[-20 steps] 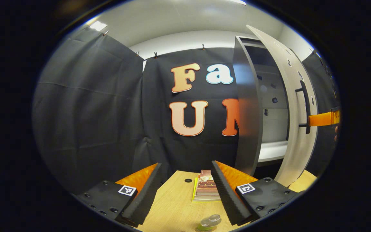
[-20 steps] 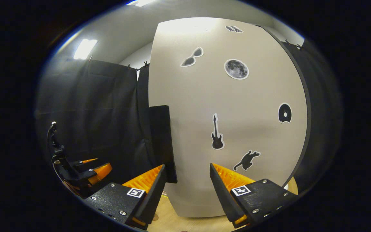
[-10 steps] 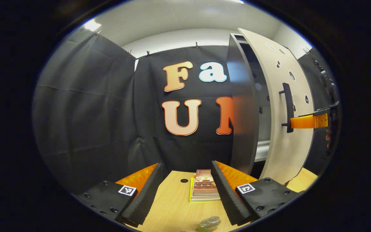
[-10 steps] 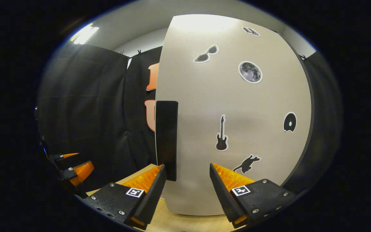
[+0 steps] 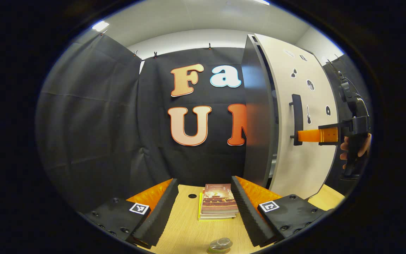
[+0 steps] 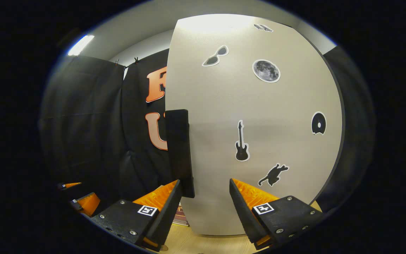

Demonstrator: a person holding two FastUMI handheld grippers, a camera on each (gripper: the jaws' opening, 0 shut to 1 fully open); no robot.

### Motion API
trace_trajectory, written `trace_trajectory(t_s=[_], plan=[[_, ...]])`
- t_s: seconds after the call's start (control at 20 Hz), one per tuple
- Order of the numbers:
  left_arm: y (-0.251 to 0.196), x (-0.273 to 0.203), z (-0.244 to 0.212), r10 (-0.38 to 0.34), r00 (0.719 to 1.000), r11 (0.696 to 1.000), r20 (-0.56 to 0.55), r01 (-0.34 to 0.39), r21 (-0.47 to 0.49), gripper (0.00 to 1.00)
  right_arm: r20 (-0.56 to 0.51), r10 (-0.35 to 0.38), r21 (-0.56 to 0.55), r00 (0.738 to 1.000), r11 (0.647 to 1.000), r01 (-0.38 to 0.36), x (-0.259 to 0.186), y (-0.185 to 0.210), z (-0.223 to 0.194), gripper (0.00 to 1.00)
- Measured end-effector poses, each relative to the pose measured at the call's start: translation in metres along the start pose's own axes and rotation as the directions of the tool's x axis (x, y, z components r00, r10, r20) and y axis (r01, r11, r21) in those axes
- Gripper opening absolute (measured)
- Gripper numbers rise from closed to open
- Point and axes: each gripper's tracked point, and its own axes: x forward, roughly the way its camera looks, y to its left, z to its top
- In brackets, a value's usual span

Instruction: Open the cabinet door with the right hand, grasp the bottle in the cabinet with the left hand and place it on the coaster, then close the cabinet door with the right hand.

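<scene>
Nearly shut, the tall pale-grey cabinet door with black stickers (image 6: 259, 141) hangs a narrow crack off the dark cabinet frame (image 5: 257, 120) as the closing step nears its end. The right gripper (image 6: 203, 197) stands with its jaws apart, the black bar handle (image 6: 180, 151) sitting at the inner edge of its finger at 11 o'clock; in the left gripper view that same gripper (image 5: 300, 135) meets the handle (image 5: 296, 120) at 3 o'clock, a hand (image 5: 354, 150) behind it. A steady, square push along the door's swing, eased off near the frame, looks the best way to avoid a slam or rebound. The left gripper (image 5: 203, 208) waits with jaws apart over the light wooden tabletop (image 5: 185, 233). The clear plastic bottle (image 5: 220, 244) sits at 6 o'clock by a stack of books (image 5: 217, 201); the coaster beneath cannot be made out.
</scene>
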Motion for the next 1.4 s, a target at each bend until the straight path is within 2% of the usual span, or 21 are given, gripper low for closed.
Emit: trace_trajectory(t_s=[0.25, 0.4, 0.45, 0.85, 1.0, 1.05, 1.25, 1.4], plan=[[-0.025, 0.001, 0.020, -0.049, 0.999, 0.998, 0.018, 0.050, -0.023, 0.99, 0.029, 0.043, -0.007, 0.999, 0.999, -0.042, -0.024, -0.002, 0.000, 0.84], [-0.048, -0.002, 0.034, -0.084, 0.995, 0.996, 0.043, 0.086, -0.030, 0.99, 0.080, 0.021, -0.032, 0.997, 0.999, -0.019, -0.057, -0.019, 0.005, 0.84], [-0.054, -0.005, 0.042, -0.090, 0.994, 0.995, 0.061, 0.092, -0.024, 0.96, 0.099, 0.016, -0.045, 0.995, 0.999, -0.012, -0.068, -0.025, 0.007, 0.84], [-0.120, -0.034, 0.074, -0.139, 0.977, 0.990, 0.163, 0.140, 0.002, 0.98, 0.199, -0.030, -0.098, 0.980, 0.994, 0.050, -0.151, -0.077, 0.009, 0.86], [-0.153, -0.050, 0.087, -0.172, 0.966, 0.985, 0.190, 0.174, 0.009, 0.98, 0.205, -0.083, -0.107, 0.975, 0.988, 0.107, -0.177, -0.104, 0.009, 0.89], [-0.163, -0.058, 0.094, -0.181, 0.962, 0.983, 0.203, 0.183, 0.009, 0.95, 0.209, -0.095, -0.109, 0.973, 0.987, 0.120, -0.185, -0.112, 0.010, 0.90], [-0.192, -0.076, 0.109, -0.199, 0.958, 0.978, 0.207, 0.207, -0.016, 0.98, 0.216, -0.108, -0.126, 0.970, 0.982, 0.138, -0.216, -0.133, 0.020, 0.90], [-0.201, -0.088, 0.122, -0.182, 0.962, 0.980, 0.201, 0.196, -0.048, 0.98, 0.228, -0.113, -0.139, 0.967, 0.979, 0.147, -0.236, -0.141, 0.034, 0.90]])
